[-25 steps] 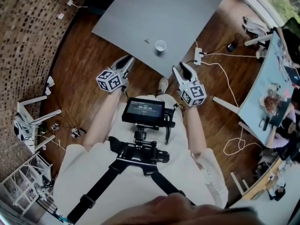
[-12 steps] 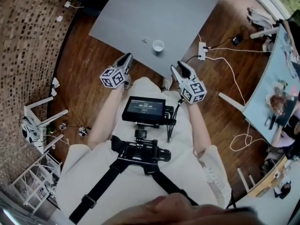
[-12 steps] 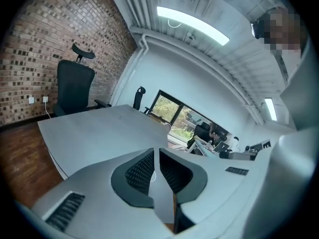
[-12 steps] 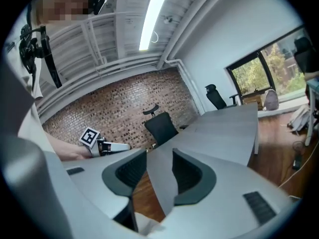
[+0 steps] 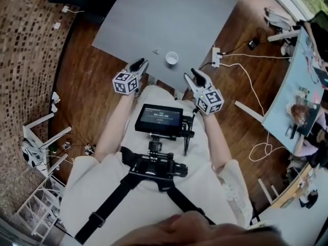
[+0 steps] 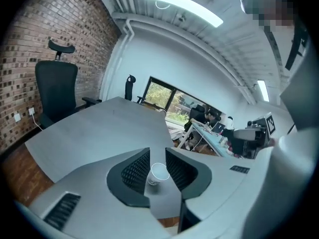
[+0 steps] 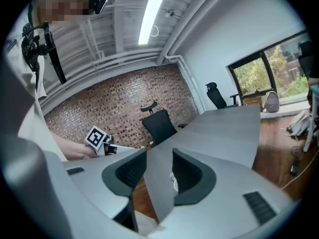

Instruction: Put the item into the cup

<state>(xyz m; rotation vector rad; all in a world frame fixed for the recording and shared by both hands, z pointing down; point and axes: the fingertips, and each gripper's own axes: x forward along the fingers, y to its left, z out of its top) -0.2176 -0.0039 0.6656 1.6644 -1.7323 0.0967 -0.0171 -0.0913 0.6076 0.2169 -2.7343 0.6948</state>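
Observation:
A white paper cup (image 5: pixel 171 58) stands upright near the front corner of the grey table (image 5: pixel 169 14). A small pale item (image 5: pixel 156 52) lies on the table just left of it. My left gripper (image 5: pixel 139 63) hovers at the table's near edge, short of the cup. Its jaws have just been opening and hold nothing. In the left gripper view the cup (image 6: pixel 159 174) shows through the gap of the left gripper (image 6: pixel 157 156), well beyond the tips. My right gripper (image 5: pixel 191 75) is off the table's corner, and the right gripper (image 7: pixel 159 153) is open and empty.
A black office chair (image 6: pixel 56 91) stands at the table's far side by the brick wall. On the wooden floor to the right lies a power strip (image 5: pixel 216 54) with cables. A cluttered desk (image 5: pixel 292 86) is further right. A screen rig (image 5: pixel 159 121) hangs at the person's chest.
Both grippers have drawn nearer to the table's front edge and the cup. The head view has shifted a little, so the table sits lower in the picture.

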